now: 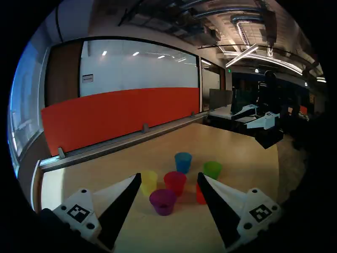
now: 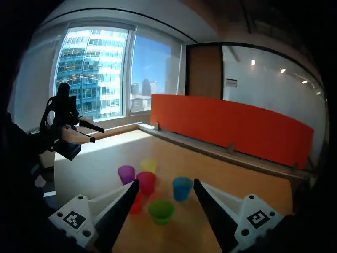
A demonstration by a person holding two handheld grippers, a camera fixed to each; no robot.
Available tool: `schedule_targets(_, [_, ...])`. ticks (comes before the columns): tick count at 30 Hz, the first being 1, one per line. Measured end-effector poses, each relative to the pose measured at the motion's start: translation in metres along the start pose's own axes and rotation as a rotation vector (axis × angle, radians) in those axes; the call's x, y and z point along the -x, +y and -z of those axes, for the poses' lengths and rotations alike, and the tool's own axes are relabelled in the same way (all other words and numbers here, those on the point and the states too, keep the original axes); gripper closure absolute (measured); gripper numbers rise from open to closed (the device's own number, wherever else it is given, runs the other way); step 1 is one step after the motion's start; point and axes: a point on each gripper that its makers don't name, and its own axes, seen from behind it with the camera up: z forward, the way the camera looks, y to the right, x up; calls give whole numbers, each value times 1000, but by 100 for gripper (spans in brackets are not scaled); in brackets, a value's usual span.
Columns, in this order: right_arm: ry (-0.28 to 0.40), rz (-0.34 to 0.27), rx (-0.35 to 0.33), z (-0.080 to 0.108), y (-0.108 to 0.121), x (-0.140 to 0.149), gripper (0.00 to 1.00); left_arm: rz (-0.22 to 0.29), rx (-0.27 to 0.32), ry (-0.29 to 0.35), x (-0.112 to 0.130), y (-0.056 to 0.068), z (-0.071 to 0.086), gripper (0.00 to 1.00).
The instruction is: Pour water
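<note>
Six cups clustered on the tabletop (image 1: pixel 244 168): blue cup (image 1: pixel 183 161), green cup (image 1: pixel 212 169), yellow cup (image 1: pixel 148 181), red cup (image 1: pixel 175 182), purple cup (image 1: pixel 162 201), orange cup (image 1: pixel 199 195). Left tool (image 1: pixel 167 174) is wide open, empty, hovering above and short of the cluster, purple cup nearest and roughly on its centreline. Right tool (image 2: pixel 165 181) likewise wide open and empty, with green cup and blue cup ahead between its fingers. Looks like pre-grasp, nothing lifted. Next: choose the source cup, descend, straddle its wall, close. Can't tell which cup holds water.
</note>
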Motion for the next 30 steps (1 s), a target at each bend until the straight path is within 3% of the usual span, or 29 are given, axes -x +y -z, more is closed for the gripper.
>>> schedule_targets(16, [-82, -4, -36, -25, 4, 50, 0, -7, 53, -55, 22, 2, -31, 1])
schedule_targets(30, [-165, 6, -54, -54, 9, 100, 0, -14, 105, -119, 47, 4, -72, 1])
